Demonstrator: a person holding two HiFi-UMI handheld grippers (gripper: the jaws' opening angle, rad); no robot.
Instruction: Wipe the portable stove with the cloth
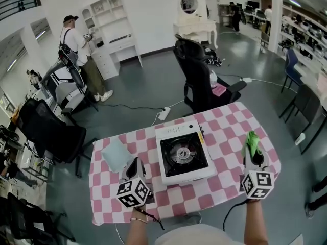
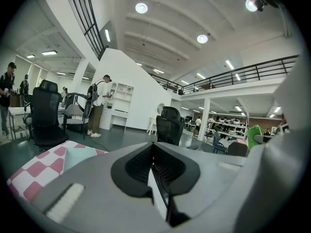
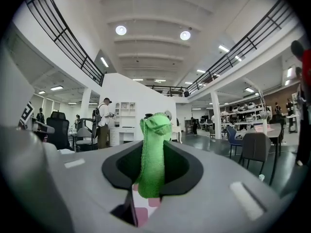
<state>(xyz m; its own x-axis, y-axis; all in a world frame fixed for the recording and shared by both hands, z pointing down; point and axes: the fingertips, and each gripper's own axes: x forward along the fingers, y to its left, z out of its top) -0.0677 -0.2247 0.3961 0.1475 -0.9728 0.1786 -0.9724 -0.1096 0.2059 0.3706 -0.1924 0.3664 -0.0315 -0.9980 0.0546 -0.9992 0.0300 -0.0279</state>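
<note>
The right claw (image 3: 151, 178) is clenched on the green cloth (image 3: 153, 149) right of the portable stove (image 1: 183, 152) and the left claw (image 2: 155, 174) is clenched on nothing, so I'd bet the unbraced stove skids.

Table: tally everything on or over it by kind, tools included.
Stoves: 1, the portable stove
Cloths: 2, the green cloth in the right tool, and the pale blue cloth lying flat
Tools: 2, counting the left tool
Total: 5
</note>
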